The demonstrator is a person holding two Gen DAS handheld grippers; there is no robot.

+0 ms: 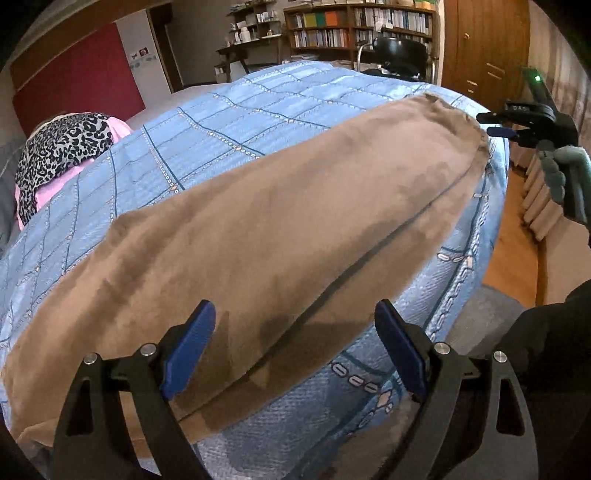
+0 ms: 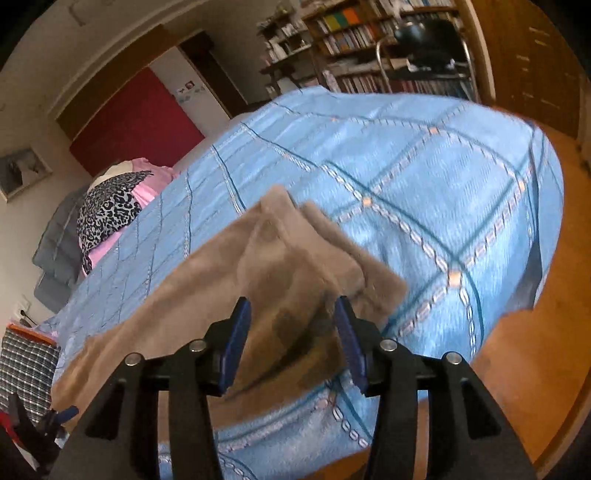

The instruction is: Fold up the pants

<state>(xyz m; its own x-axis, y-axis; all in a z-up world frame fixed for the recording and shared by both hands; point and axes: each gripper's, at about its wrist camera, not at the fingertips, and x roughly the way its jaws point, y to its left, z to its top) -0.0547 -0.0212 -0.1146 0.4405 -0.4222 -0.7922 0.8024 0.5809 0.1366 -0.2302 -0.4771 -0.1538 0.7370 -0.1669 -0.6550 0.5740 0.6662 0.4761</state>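
Tan fleece pants (image 1: 258, 236) lie flat along the near edge of a blue quilted bed cover (image 1: 229, 122), folded lengthwise, one end at the far right. My left gripper (image 1: 295, 347) is open, its blue pads just above the pants' near end, holding nothing. My right gripper (image 2: 291, 339) is open, its jaws either side of the pants' leg end (image 2: 295, 258) without closing on it. It also shows in the left wrist view (image 1: 502, 125) at the far end of the pants. The left gripper shows small in the right wrist view (image 2: 55, 417).
A leopard-print and pink cloth pile (image 1: 62, 151) sits at the bed's far left. A black chair (image 1: 399, 51) and bookshelves (image 1: 354, 26) stand beyond the bed. Wooden floor (image 2: 524, 369) lies to the right of the bed edge.
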